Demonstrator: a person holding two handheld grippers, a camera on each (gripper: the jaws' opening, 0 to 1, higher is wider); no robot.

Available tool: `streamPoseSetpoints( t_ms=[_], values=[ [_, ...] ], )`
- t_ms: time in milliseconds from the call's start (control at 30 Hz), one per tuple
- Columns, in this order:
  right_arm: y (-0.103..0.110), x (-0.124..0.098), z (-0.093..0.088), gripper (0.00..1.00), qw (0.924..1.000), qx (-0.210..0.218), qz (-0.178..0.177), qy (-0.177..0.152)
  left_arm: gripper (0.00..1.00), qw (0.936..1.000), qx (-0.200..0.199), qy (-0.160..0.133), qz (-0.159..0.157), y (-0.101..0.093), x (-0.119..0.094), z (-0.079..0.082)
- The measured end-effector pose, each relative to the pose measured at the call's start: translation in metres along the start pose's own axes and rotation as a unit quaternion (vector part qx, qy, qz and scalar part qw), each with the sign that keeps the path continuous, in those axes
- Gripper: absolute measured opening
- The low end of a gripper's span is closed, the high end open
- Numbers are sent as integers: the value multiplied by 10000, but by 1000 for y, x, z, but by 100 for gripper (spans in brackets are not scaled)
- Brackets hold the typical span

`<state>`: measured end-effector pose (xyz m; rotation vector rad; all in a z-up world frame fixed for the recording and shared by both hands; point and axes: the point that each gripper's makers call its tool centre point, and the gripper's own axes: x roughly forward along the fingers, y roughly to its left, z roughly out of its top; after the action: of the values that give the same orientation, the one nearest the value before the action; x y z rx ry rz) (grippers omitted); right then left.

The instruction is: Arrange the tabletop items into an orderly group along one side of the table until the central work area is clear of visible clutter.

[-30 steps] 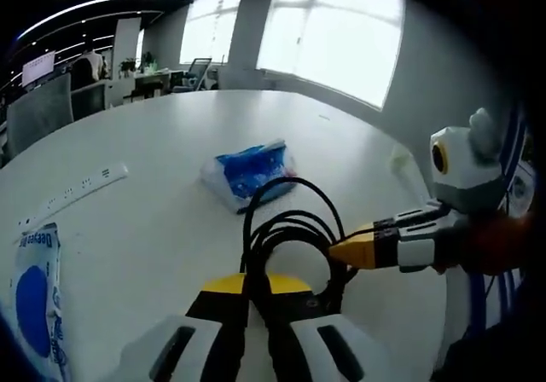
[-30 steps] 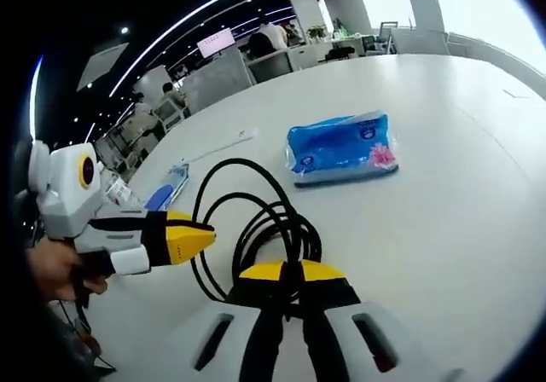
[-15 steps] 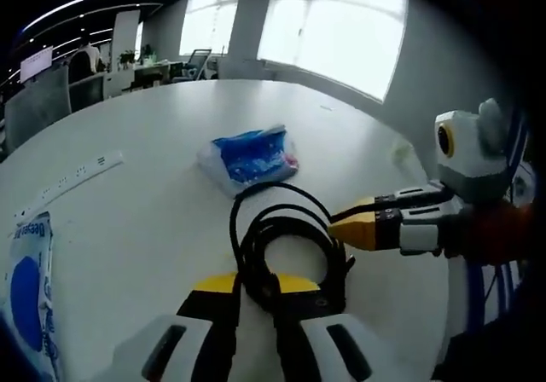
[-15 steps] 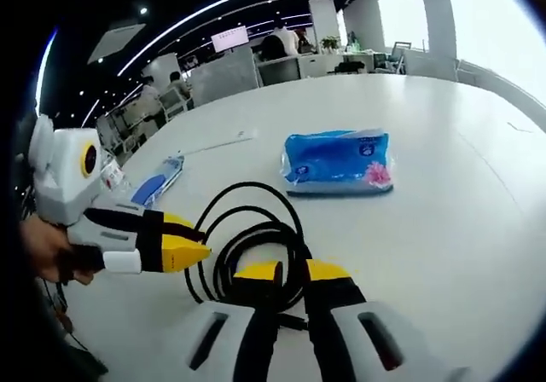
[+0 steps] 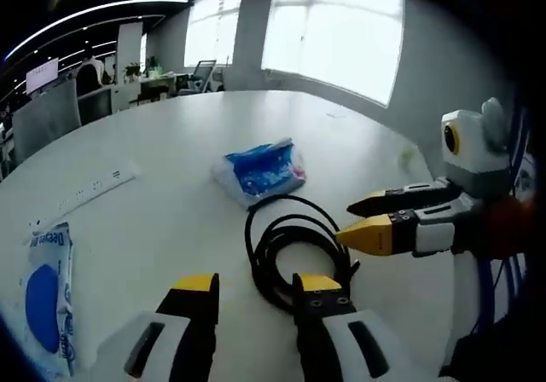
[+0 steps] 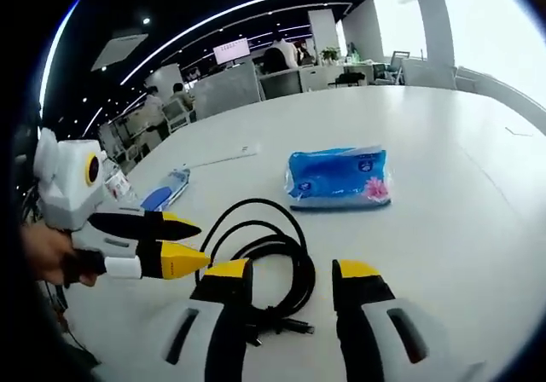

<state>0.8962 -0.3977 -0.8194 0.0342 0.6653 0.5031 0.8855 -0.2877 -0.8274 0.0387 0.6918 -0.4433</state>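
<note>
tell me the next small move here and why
Probably draw both grippers back from the cable and go for the tissue pack. The left gripper and right gripper both stand open, the coiled cable lies loose on the table, and the pack sits apart, farther out toward the middle.

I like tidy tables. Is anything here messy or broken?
Nothing looks broken or spilled. The black cable lies in a loose coil, one loop sticking out wider. The blue tissue pack, white power strip and blue-and-white packet lie spread apart.
</note>
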Motion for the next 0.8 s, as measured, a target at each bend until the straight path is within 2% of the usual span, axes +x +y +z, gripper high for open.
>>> streamPoseSetpoints(
  t_ms=[233,333,500,633,800],
  values=[
    [8,-5,6,50,9998,-134,117,-78,38,9994,-53,-103,311,14,-20,0],
    [16,-3,12,56,9989,-308,319,-174,40,9977,-148,-179,642,24,-35,0],
    [30,0,29,63,9963,-530,618,-268,46,9965,-194,-229,781,28,-49,-6],
    [41,1,46,65,9939,-647,813,-367,50,9934,-341,-260,1065,37,-66,-13],
    [54,8,56,67,9908,-812,1008,-407,47,9851,-515,-338,1609,58,-88,-21]
  ],
)
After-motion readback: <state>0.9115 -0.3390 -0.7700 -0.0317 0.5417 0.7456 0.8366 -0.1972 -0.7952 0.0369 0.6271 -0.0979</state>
